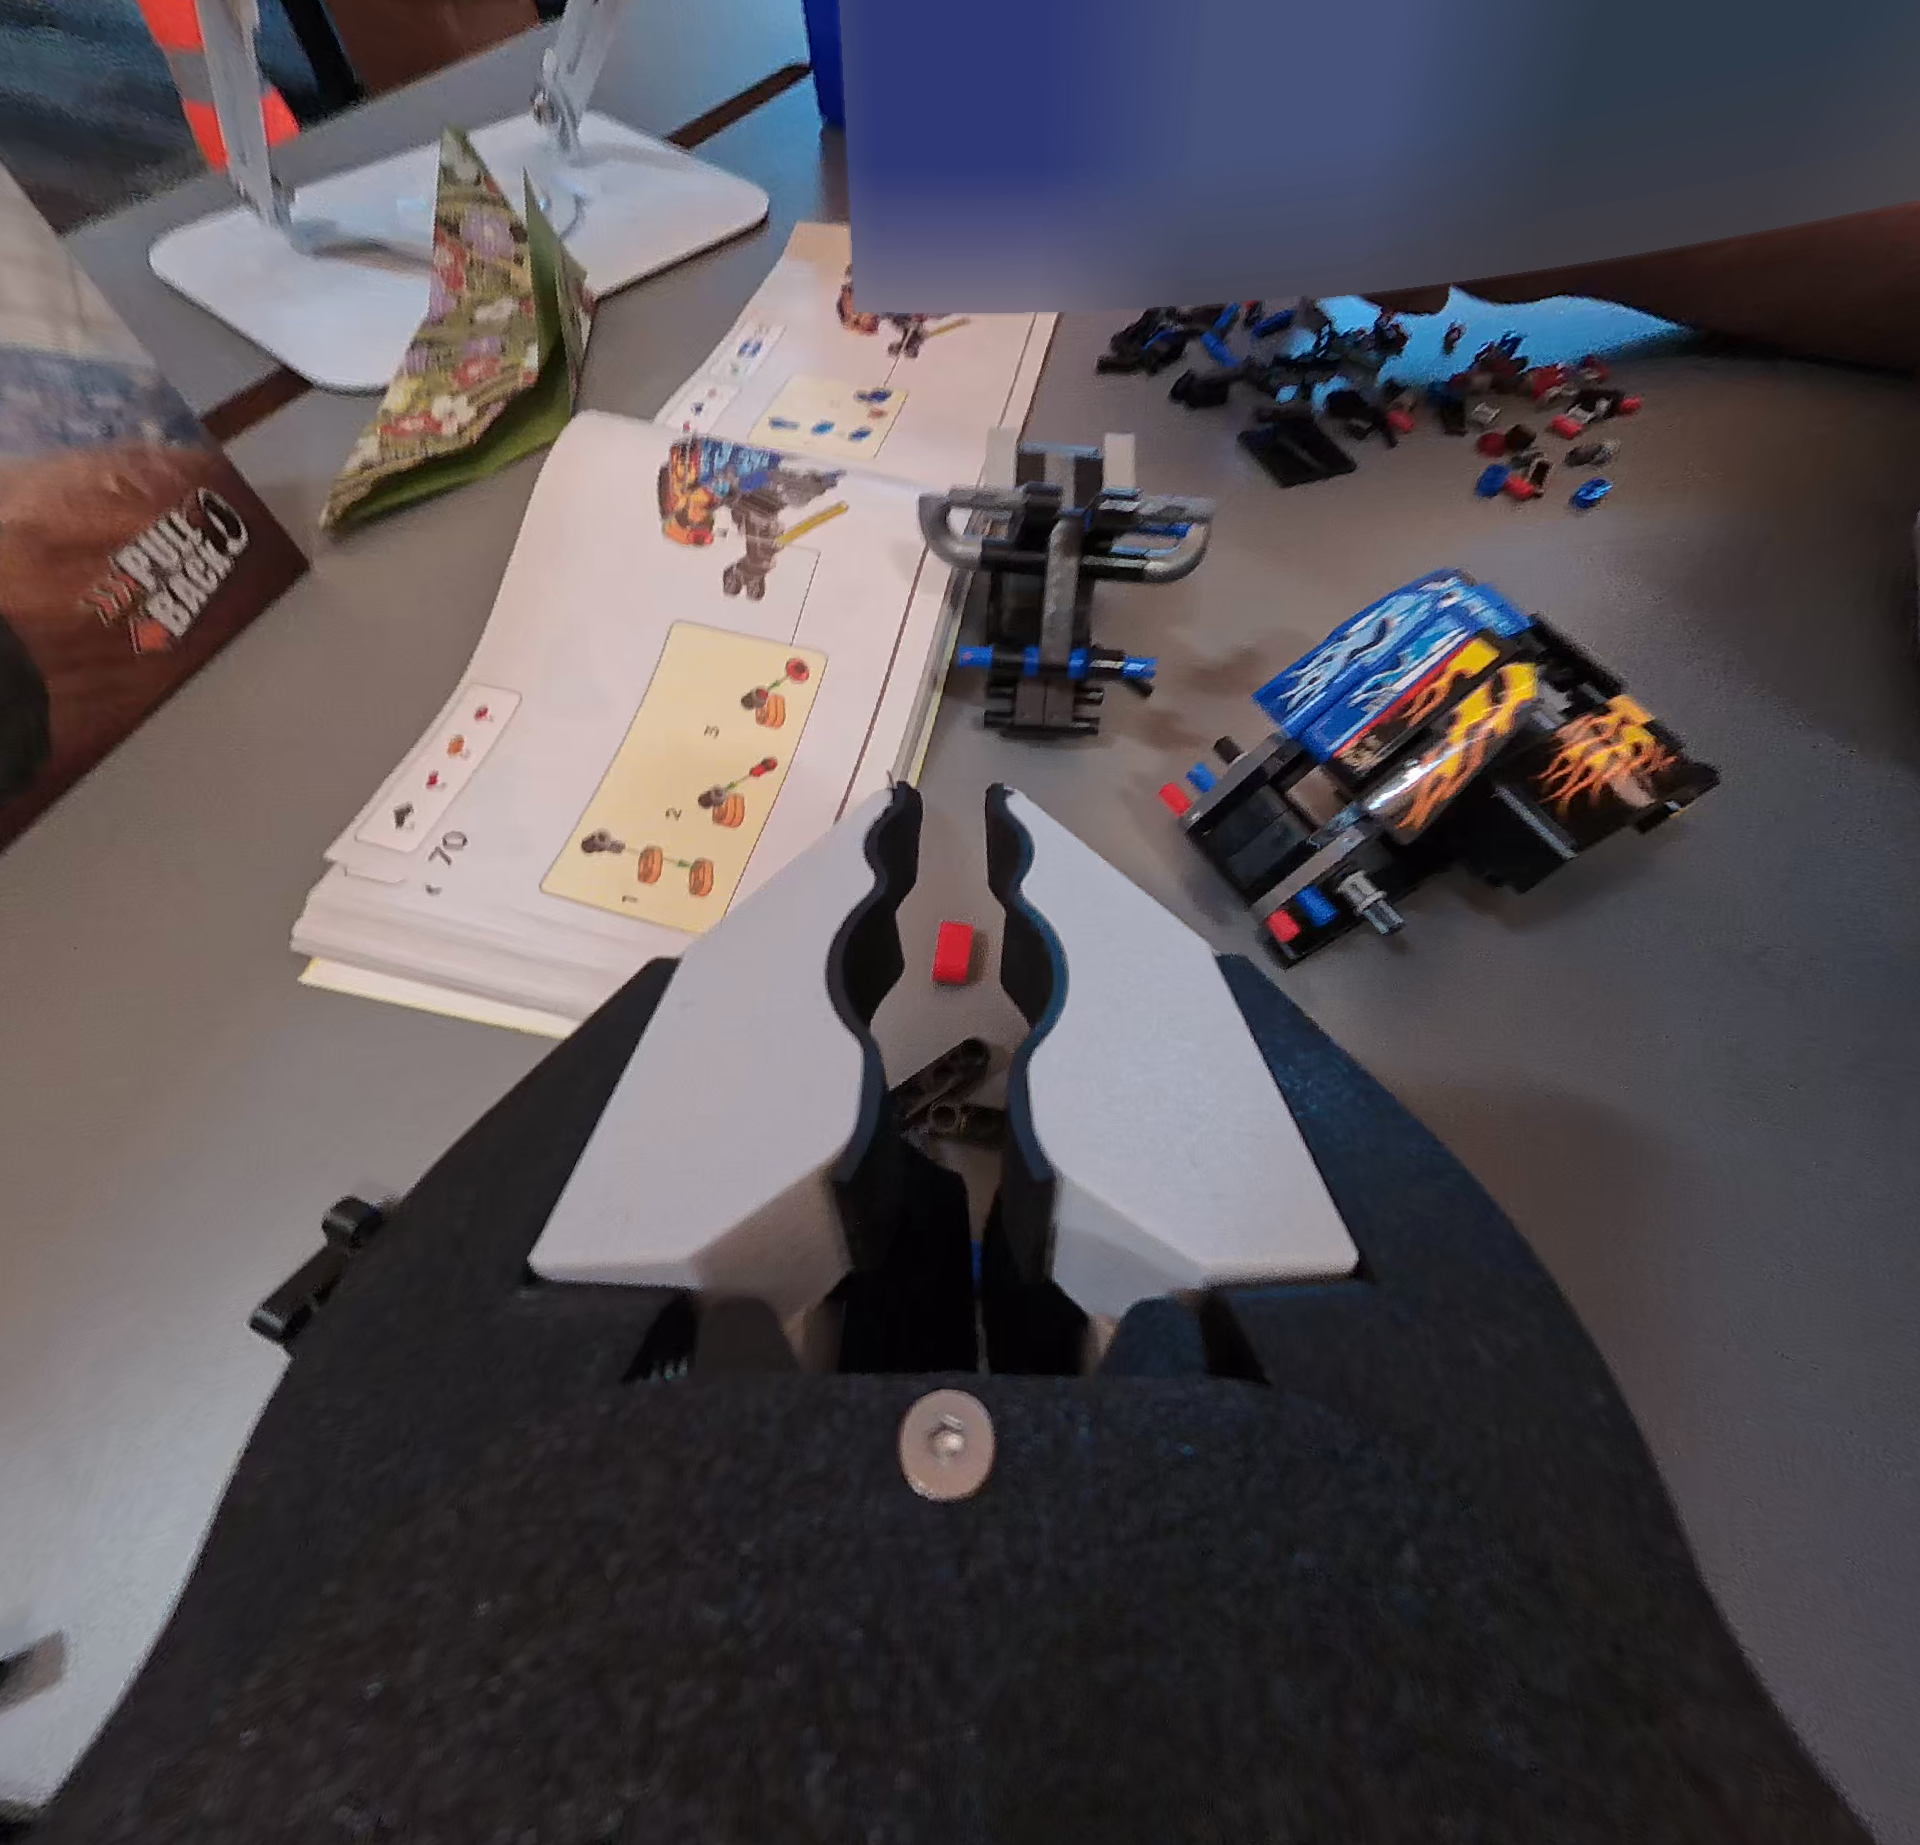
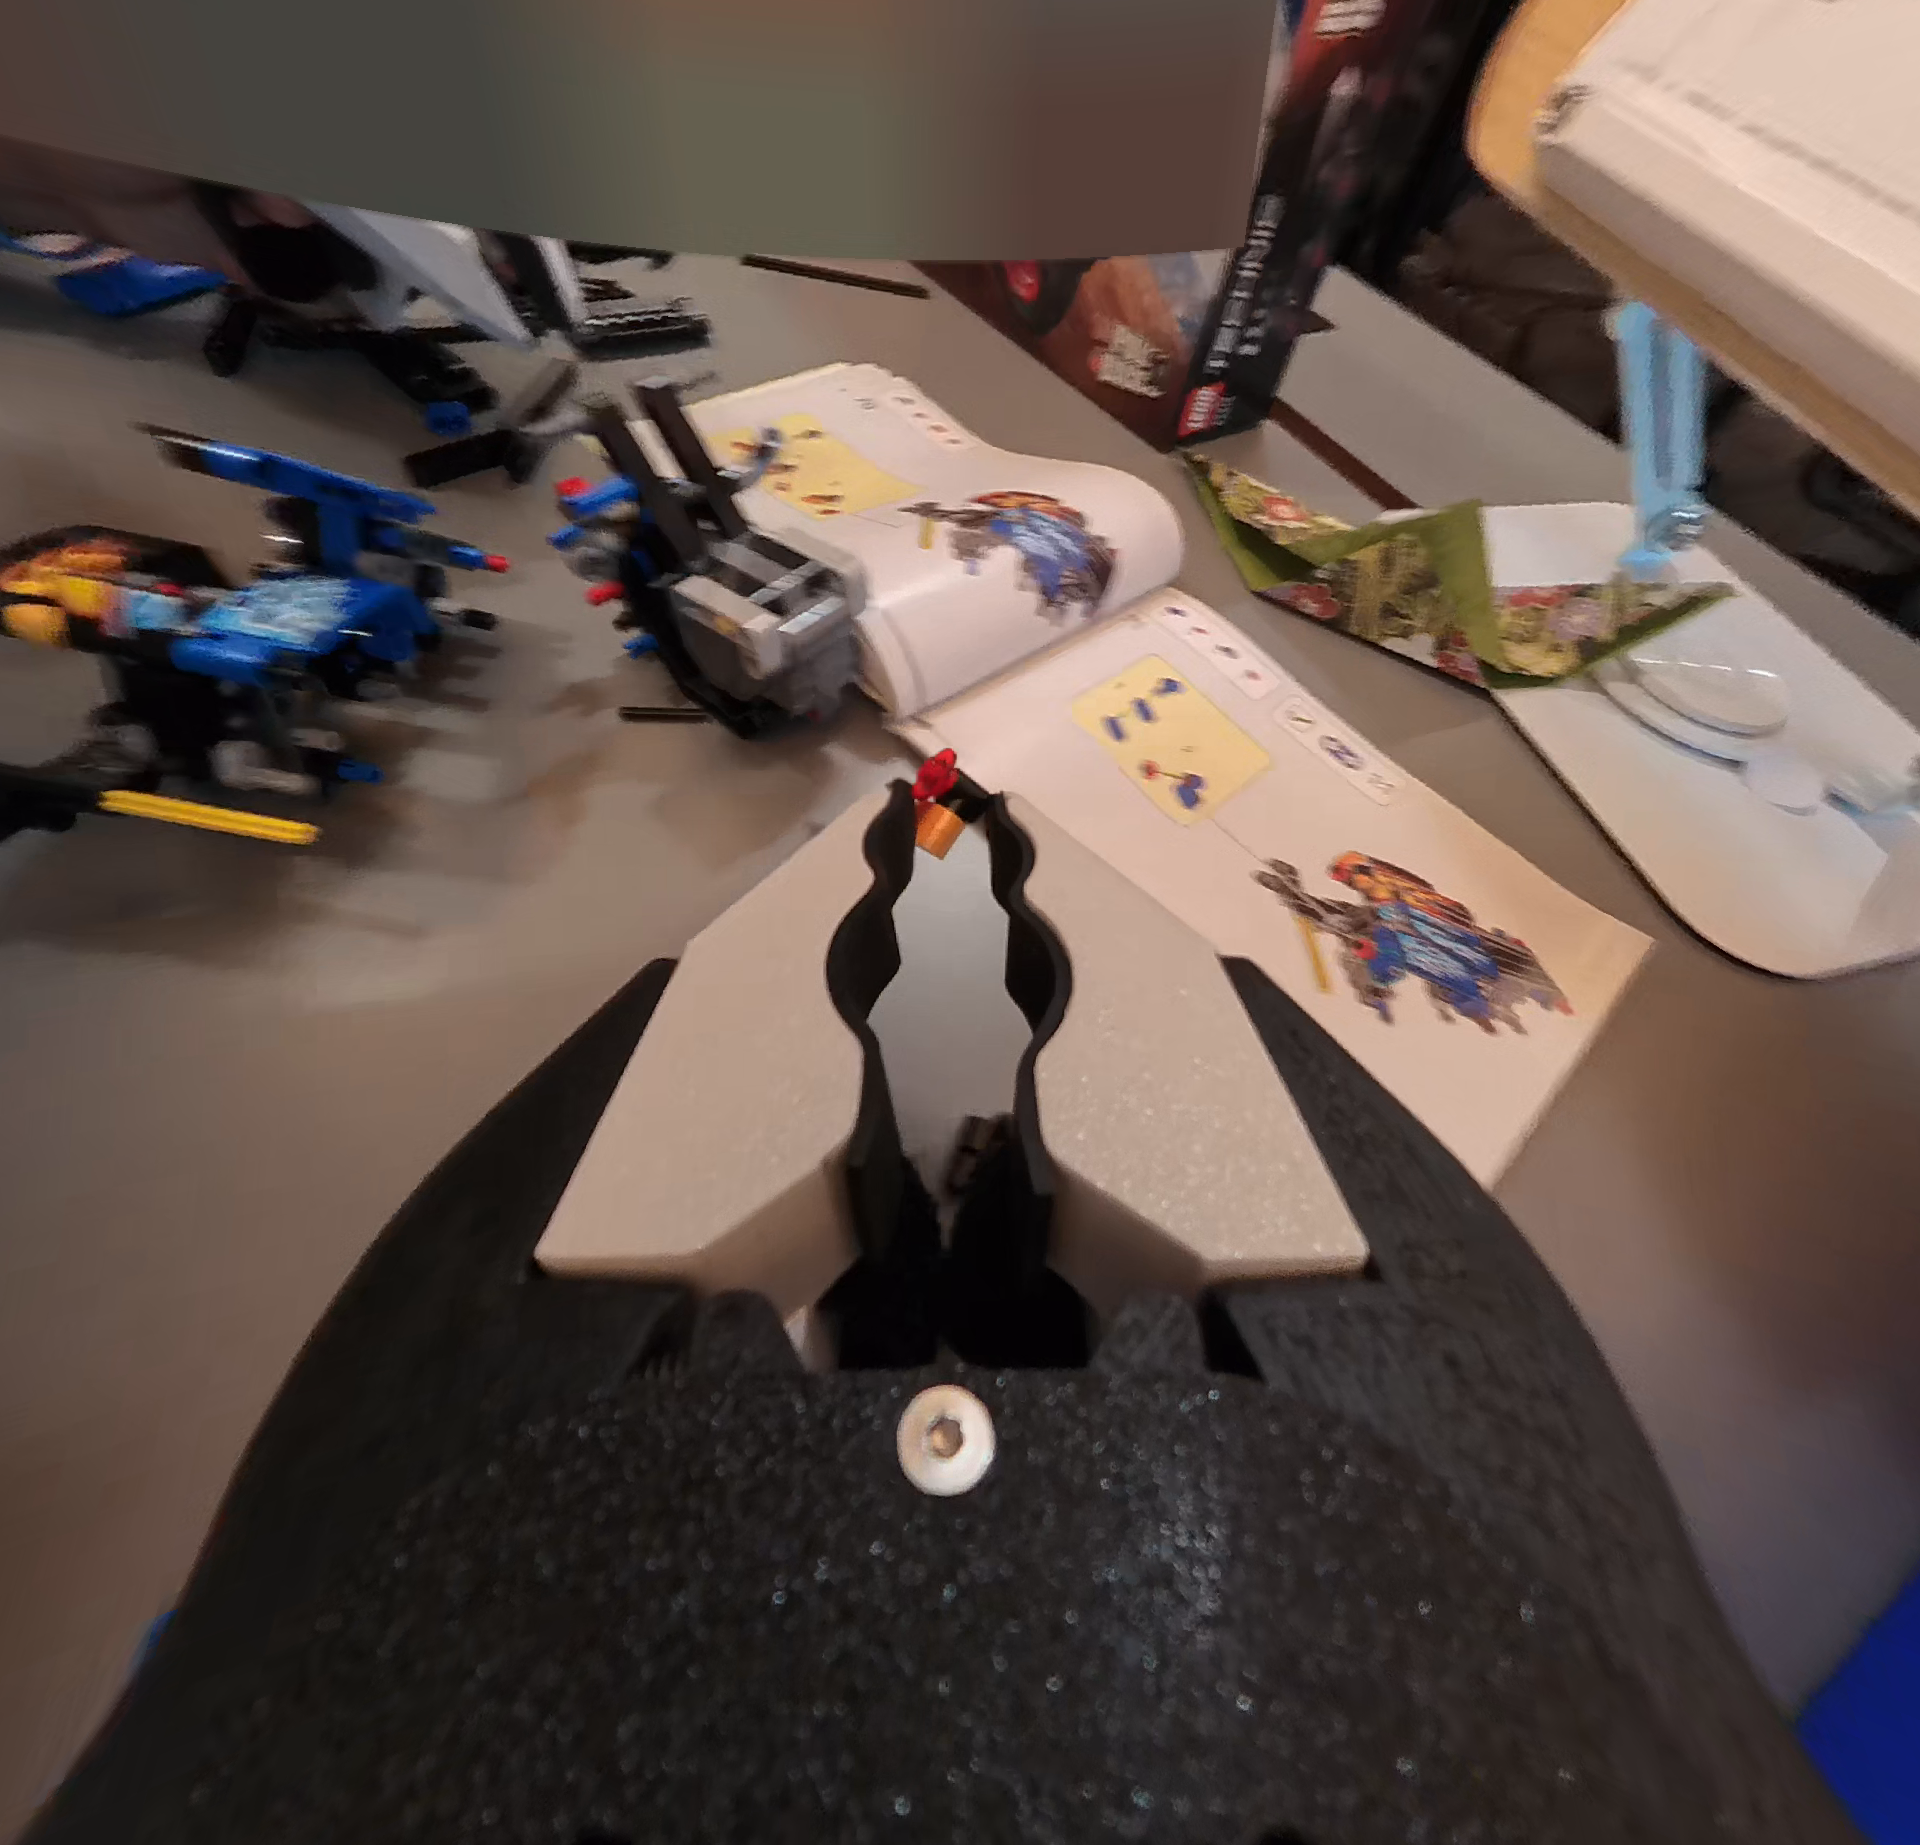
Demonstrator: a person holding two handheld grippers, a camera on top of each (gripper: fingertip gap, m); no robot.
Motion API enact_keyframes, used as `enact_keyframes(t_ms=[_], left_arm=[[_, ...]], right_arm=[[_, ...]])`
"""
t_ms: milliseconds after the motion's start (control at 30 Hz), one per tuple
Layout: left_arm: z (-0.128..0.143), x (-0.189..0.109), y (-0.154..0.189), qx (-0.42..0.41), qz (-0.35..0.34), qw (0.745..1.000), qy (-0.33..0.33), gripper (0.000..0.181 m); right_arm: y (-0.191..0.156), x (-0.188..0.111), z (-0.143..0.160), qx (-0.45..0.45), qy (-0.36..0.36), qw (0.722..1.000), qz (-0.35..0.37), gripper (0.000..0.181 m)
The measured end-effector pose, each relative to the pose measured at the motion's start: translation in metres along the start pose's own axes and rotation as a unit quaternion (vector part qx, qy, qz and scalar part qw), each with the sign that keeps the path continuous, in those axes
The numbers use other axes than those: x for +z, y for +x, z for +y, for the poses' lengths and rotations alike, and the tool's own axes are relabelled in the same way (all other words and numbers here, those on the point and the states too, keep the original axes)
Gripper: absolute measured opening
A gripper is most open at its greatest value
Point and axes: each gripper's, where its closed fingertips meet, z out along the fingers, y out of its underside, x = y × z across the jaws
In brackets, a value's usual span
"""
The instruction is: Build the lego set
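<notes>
My left gripper (image 1: 951, 798) hovers over the grey table, its jaws a little apart and empty. Below the gap lie a small red piece (image 1: 954, 952) and black beams (image 1: 951, 1099). My right gripper (image 2: 945, 808) is shut on a small orange wheel piece (image 2: 938, 831) with a red pin (image 2: 938, 772) on top, held at the fingertips above the open instruction booklet (image 2: 1195, 787). The booklet also shows in the left wrist view (image 1: 644, 735). A black and grey chassis (image 1: 1060, 590) (image 2: 748, 600) stands beside the booklet. A flame-decorated blue, black and yellow body (image 1: 1455, 756) (image 2: 208, 632) lies on the table.
A pile of loose blue, red and black pieces (image 1: 1403, 393) lies at the far right. The set's box (image 1: 104, 569) (image 2: 1278, 237), a folded green patterned paper (image 1: 468, 341) (image 2: 1455, 590) and a white stand base (image 1: 416, 237) (image 2: 1714, 756) stand around the booklet. A yellow axle (image 2: 208, 819) sticks out at the left. One gripper's finger ends stand about 20 cm off the other's.
</notes>
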Motion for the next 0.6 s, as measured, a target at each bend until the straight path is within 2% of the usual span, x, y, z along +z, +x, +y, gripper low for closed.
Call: enact_keyframes(t_ms=[167, 300, 433, 533, 600], left_arm=[[-0.018, -0.007, 0.017, 0.082, -0.005, 0.996, 0.025, 0.01], [-0.038, -0.013, 0.047, 0.161, 0.011, 0.985, 0.06, 0.01], [-0.06, -0.015, 0.096, 0.219, 0.062, 0.971, 0.075, 0.013], [-0.067, -0.009, 0.137, 0.268, 0.106, 0.957, 0.041, 0.018], [-0.077, -0.003, 0.161, 0.287, 0.123, 0.949, 0.041, 0.021]], right_arm=[[-0.04, -0.001, -0.018, 0.009, 0.01, 0.997, -0.082, 0.013], [-0.088, -0.007, -0.034, 0.058, 0.012, 0.976, -0.209, 0.013], [-0.124, -0.027, -0.057, 0.113, 0.046, 0.931, -0.344, 0.012], [-0.144, -0.044, -0.07, 0.131, 0.071, 0.895, -0.421, 0.013], [-0.157, -0.054, -0.075, 0.136, 0.077, 0.872, -0.465, 0.013]])
